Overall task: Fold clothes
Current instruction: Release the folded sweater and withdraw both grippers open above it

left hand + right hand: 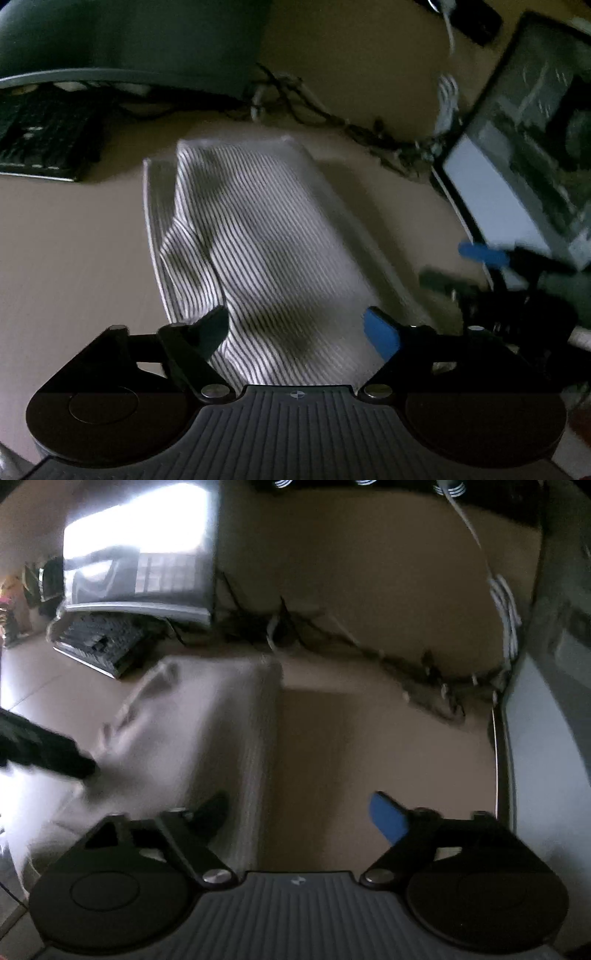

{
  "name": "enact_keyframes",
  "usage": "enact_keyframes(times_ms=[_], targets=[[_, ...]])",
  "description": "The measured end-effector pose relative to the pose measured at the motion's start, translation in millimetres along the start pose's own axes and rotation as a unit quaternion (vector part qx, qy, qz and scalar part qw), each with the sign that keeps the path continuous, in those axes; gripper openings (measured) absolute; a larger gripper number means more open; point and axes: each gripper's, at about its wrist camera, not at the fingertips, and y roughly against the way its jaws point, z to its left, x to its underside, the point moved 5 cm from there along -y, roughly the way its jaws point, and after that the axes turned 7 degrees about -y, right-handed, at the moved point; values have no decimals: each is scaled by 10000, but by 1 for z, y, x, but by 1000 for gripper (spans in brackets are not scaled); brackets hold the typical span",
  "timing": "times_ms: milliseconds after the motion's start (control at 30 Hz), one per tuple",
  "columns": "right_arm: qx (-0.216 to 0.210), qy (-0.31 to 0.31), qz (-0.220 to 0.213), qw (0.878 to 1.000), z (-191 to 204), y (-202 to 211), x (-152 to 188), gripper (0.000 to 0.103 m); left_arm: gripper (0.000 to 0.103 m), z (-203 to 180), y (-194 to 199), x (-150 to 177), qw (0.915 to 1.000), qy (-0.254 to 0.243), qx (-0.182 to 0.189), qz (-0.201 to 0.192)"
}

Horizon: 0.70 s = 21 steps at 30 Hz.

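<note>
We count one folded white cloth with thin dark stripes [258,236] on the tan bench [74,240], its long axis running away from our left tongs [299,328]. Both left and right tongs [306,816] gape empty.

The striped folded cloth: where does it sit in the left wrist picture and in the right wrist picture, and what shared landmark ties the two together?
Left wrist view: the striped folded cloth fills the centre, running from mid-frame down between the open jaws.
Right wrist view: the cloth lies left of centre, blurred, its right edge above the dark finger.
Shared landmark: the black keyboard lies up and to the left of the cloth in both.
</note>
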Motion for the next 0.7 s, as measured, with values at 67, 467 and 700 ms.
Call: enact_keyframes(times_ms=[67, 467, 700], targets=[[43, 21, -12, 10000, 7, 5, 2, 77, 79, -1, -4, 4, 9999, -154, 61, 30], [280, 161, -112, 9994, 47, 38, 12, 76, 87, -1, -14, 15, 9982, -454, 382, 101], [-446, 1097, -123, 9929, 85, 38, 27, 76, 88, 11, -11, 13, 9991, -356, 200, 93]])
